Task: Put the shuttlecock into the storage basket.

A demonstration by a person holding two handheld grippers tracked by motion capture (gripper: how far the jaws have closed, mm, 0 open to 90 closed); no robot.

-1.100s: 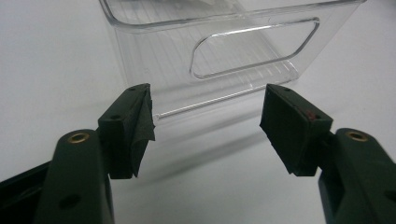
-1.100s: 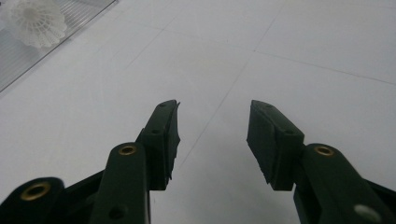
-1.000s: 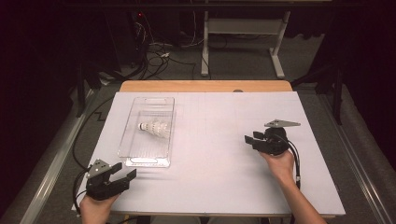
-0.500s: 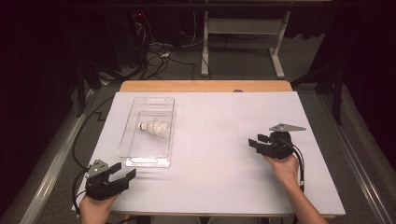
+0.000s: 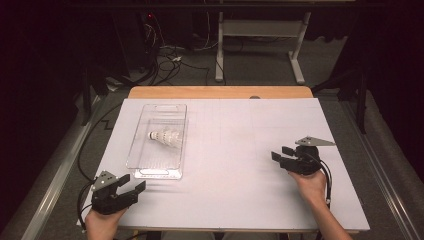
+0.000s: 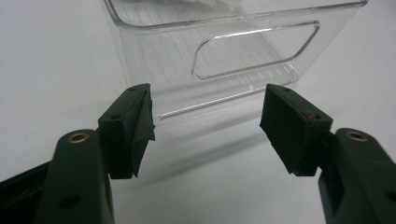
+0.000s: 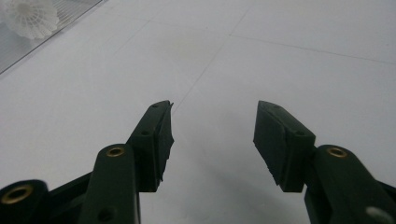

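shuttlecock [image 5: 165, 137] lies in clear tray [image 5: 142, 156] on worktop, well apart from me | featherlight, crushable skirt; I'd grip the cork | right gripper [image 5: 280, 153] jaws just opening, empty | left gripper [image 5: 131, 183] jaws apart, empty

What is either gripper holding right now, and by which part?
Nothing is held. The left gripper and right gripper both stand open and empty.

The black two-jaw right claw [image 7: 212, 140], jaws just opening with nothing between, hovers over the white table [image 7: 289, 60]; a white feathered shuttlecock [image 7: 31, 17] lies far left.
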